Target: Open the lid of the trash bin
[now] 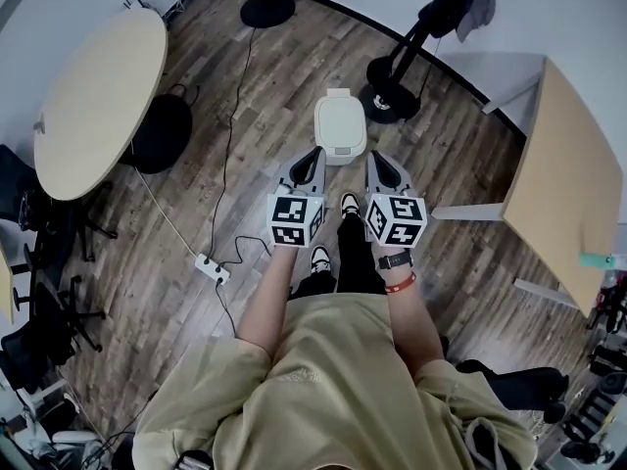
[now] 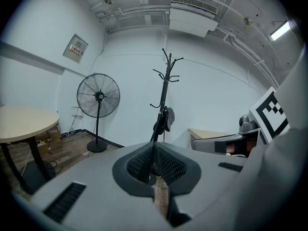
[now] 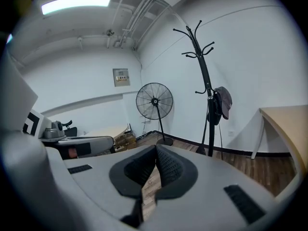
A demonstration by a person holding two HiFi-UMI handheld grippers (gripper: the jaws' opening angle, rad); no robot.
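Note:
A white trash bin stands on the wood floor ahead of the person's feet, with its lid down. My left gripper is held just in front of the bin's near left side, jaws shut and holding nothing. My right gripper is level with it by the bin's near right side, also shut and holding nothing. Neither touches the bin. In the left gripper view the left gripper points out level at the room, with its pads pressed together. The right gripper looks the same in its own view. Neither gripper view shows the bin.
A coat rack stands just right of the bin and a fan's base farther back. A round table and a black bag are at left. A rectangular table is at right. A power strip and cable lie on the floor.

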